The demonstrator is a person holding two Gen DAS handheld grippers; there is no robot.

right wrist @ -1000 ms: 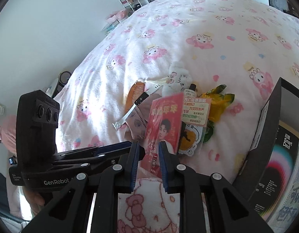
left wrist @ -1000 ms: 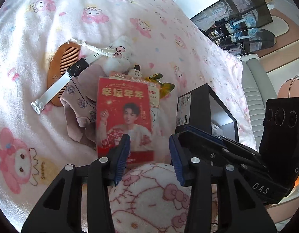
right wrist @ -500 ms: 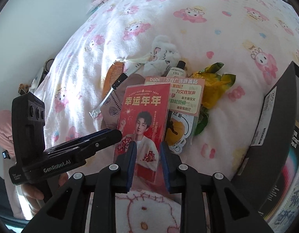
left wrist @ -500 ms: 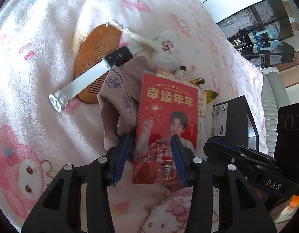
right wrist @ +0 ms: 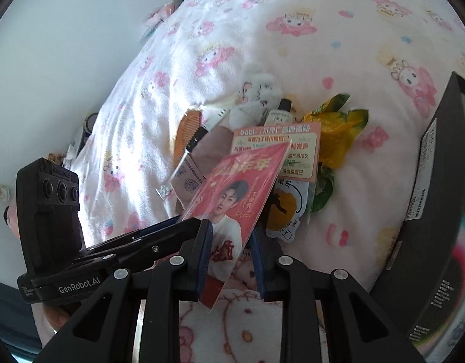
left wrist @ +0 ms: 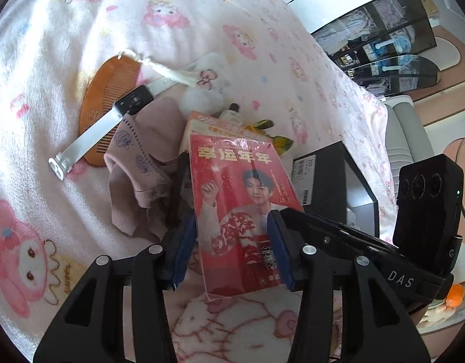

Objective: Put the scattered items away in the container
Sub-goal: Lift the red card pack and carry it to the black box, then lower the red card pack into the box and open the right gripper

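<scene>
A red packet with a man's picture point(left wrist: 241, 199) is tilted up off the pile, its lower end between the fingers of both grippers. My left gripper point(left wrist: 231, 249) has a pad on each long edge of it. My right gripper point(right wrist: 231, 254) straddles the same packet point(right wrist: 241, 193), and its pads stand a little apart from it. Behind lie a wooden comb point(left wrist: 107, 90), a white-strapped smartwatch point(left wrist: 111, 121), pink cloth point(left wrist: 141, 163), a white plush toy point(left wrist: 206, 87), a small bottle point(right wrist: 279, 115), a pink card point(right wrist: 281, 142) and a yellow wrapper point(right wrist: 338, 133). The black box point(right wrist: 426, 187) stands right.
All lies on a white bedspread with pink cartoon prints point(left wrist: 202, 15). A Hello Kitty cloth point(left wrist: 232, 326) lies under the grippers. Dark shelves point(left wrist: 383, 39) and a sofa arm point(left wrist: 411, 139) stand beyond the bed. A white wall point(right wrist: 66, 45) is on the left.
Both grippers moved forward onto the red packet. Its near end has lifted off the pile and it now stands tilted between them. The right gripper's gap has widened.
</scene>
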